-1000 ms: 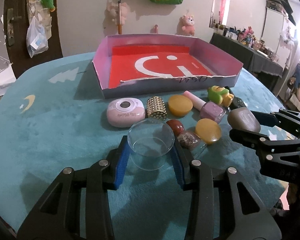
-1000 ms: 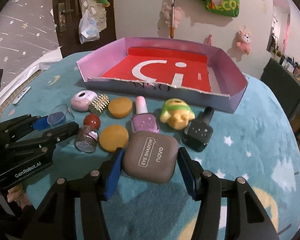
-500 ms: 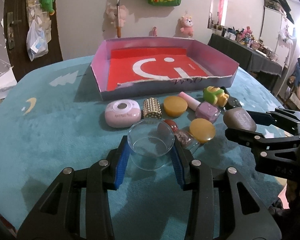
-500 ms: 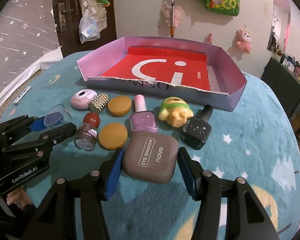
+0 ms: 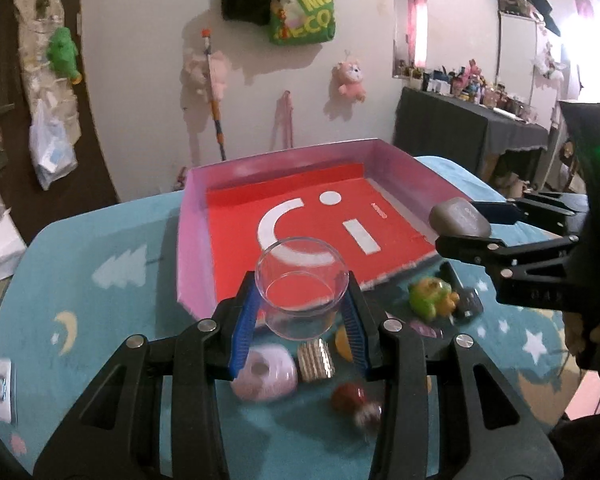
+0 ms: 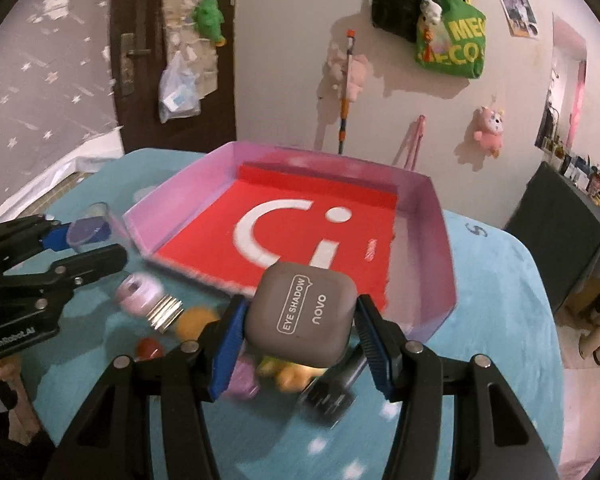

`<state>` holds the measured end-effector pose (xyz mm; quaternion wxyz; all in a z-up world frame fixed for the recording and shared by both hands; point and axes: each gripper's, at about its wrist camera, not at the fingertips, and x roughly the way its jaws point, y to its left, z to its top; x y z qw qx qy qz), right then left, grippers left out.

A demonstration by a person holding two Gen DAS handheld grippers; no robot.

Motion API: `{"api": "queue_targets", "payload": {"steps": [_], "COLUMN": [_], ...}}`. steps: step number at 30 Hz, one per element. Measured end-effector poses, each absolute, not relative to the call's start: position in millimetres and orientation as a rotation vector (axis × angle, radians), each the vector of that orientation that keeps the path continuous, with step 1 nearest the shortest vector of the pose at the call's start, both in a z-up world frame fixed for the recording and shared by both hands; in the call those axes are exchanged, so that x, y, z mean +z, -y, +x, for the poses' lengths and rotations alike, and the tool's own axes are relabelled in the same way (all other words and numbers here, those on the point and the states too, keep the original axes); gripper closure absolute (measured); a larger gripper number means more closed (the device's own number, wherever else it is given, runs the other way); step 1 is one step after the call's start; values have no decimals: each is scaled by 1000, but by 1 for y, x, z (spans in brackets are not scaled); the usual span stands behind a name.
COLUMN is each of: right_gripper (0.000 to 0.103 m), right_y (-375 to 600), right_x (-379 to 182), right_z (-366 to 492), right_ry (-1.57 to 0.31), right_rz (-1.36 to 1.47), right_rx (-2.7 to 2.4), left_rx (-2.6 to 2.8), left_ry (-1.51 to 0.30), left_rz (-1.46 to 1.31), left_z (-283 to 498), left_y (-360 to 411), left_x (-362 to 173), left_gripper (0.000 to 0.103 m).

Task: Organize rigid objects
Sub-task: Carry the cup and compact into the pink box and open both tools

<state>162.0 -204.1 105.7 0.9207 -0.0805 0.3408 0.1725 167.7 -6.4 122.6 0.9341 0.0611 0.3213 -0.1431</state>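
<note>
The right gripper (image 6: 300,328) pinches a rounded grey-brown case (image 6: 302,316) that says "EYE SHADOW novo", low in the frame's middle. The left gripper (image 5: 302,312) pinches a clear round plastic cup (image 5: 302,288). Behind both sits a pink cardboard tray with a red floor (image 6: 432,240). Blurry small things, maybe toys, lie on the blue cloth (image 5: 100,320).

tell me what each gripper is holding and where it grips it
The left gripper clamps the clear plastic cup by its opposite side walls. The right gripper clamps the grey eye shadow case by its two side edges.
</note>
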Motion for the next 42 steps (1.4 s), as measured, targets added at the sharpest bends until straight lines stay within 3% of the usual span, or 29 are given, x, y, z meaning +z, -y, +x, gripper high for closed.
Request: {"api": "queue_targets", "payload": {"steps": [8, 19, 42], "right_gripper": [45, 45, 44], "right_y": [209, 202, 197], "right_x": [98, 71, 50], "right_z": [235, 282, 292], "right_ry": [-846, -1052, -1104], "right_rz": [-225, -383, -523], "right_rx": [346, 367, 321], "left_rx": [-260, -252, -236], "left_ry": [-799, -910, -981], "left_rz": [180, 274, 326], "left_z": [240, 269, 284], "left_y": [12, 23, 26], "left_x": [103, 78, 51], "left_gripper": [65, 65, 64]}}
